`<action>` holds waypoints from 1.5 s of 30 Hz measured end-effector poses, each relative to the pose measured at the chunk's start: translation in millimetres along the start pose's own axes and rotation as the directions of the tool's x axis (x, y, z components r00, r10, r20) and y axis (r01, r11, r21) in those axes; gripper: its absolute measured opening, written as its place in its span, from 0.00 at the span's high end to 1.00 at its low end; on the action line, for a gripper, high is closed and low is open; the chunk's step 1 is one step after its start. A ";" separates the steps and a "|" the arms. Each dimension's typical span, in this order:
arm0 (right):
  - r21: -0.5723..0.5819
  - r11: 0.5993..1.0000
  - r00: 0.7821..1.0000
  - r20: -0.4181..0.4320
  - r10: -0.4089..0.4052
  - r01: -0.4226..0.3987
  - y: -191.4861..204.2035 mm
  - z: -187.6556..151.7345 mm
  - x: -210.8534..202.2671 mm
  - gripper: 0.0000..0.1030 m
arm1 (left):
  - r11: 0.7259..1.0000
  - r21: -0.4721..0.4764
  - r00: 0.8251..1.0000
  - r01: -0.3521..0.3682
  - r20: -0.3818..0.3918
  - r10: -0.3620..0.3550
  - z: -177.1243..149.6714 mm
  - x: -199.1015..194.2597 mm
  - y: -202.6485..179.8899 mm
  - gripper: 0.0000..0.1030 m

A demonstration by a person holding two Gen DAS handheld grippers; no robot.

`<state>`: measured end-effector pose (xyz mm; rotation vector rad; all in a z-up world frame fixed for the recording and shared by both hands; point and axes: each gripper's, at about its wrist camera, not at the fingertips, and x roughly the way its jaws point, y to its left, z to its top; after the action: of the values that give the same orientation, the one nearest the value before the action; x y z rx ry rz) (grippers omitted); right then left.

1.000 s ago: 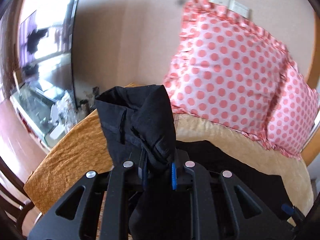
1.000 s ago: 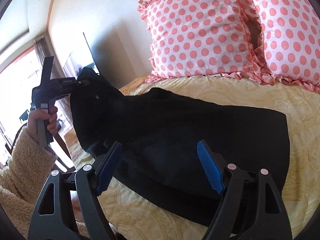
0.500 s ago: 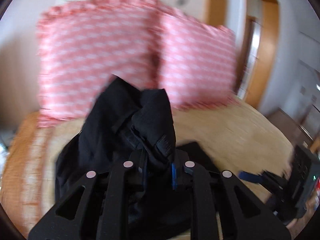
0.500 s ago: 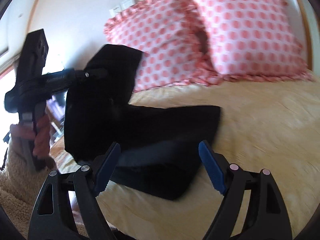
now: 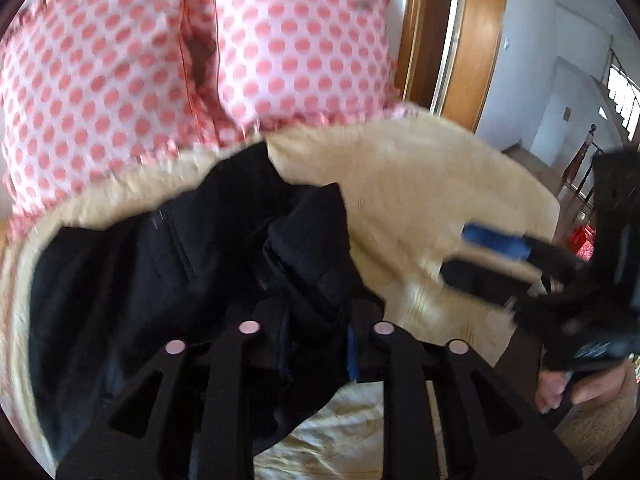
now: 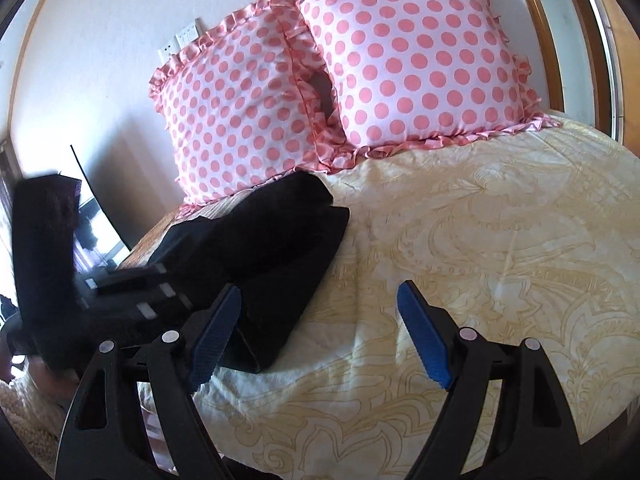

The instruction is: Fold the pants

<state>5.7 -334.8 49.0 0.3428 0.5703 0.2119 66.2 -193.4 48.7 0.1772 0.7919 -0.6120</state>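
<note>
The black pants (image 6: 280,232) lie folded over on the cream bed cover (image 6: 480,240), in front of the pillows. My left gripper (image 5: 316,320) has a bunched end of the pants (image 5: 160,260) between its blue pads, low over the rest of the fabric. Its jaws are opening, and the cloth still fills the gap. In the right wrist view the left gripper (image 6: 132,284) shows blurred at the left edge of the pants. My right gripper (image 6: 320,290) hangs open beside the pants' right edge with nothing between its fingers. The left wrist view also catches the right gripper (image 5: 468,256).
Two pink polka-dot pillows (image 6: 248,112) (image 6: 416,60) lean on the wall at the head of the bed. A wooden door frame (image 5: 472,40) stands right of the bed. A person's hand (image 5: 568,392) holds the right gripper's handle. A dark screen (image 6: 92,200) stands at the far left.
My left gripper swung to the right and down, carrying the pants' end over onto the rest of the fabric. The right gripper shifted right, staying open.
</note>
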 end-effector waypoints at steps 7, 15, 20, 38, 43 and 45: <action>-0.058 0.997 0.998 0.050 -0.049 0.052 8.9 10.1 -17.4 0.20 | 0.999 -0.044 0.987 0.011 0.163 -0.004 -16.3 -71.0 24.7 0.11; -0.274 0.948 0.978 0.085 0.191 -0.161 96.2 26.2 -3.4 0.20 | 0.933 -0.203 0.932 -0.298 0.148 0.330 -36.6 -88.5 108.7 0.04; -0.405 0.905 0.990 -0.016 0.138 -0.133 138.4 14.8 47.2 0.22 | 0.920 -0.231 0.934 -0.317 0.090 0.345 -52.0 -74.8 126.3 0.04; -0.291 0.955 0.986 -0.164 0.017 -0.065 109.9 -4.6 61.0 0.25 | 0.926 -0.184 0.935 -0.330 0.073 0.347 -70.7 -67.9 125.7 0.03; -0.294 0.954 0.985 -0.173 0.016 -0.068 119.6 28.5 96.6 0.25 | 0.903 -0.192 0.915 -0.384 0.051 0.400 -36.9 -52.0 143.9 0.03; -0.293 0.954 0.973 -0.229 -0.010 -0.059 118.5 29.7 116.5 0.25 | 0.891 -0.185 0.905 -0.414 0.021 0.425 -33.0 -40.8 151.0 0.03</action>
<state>106.1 -199.5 59.6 0.0311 0.7508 0.3601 110.9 -40.1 43.6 0.1600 0.7149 -0.1336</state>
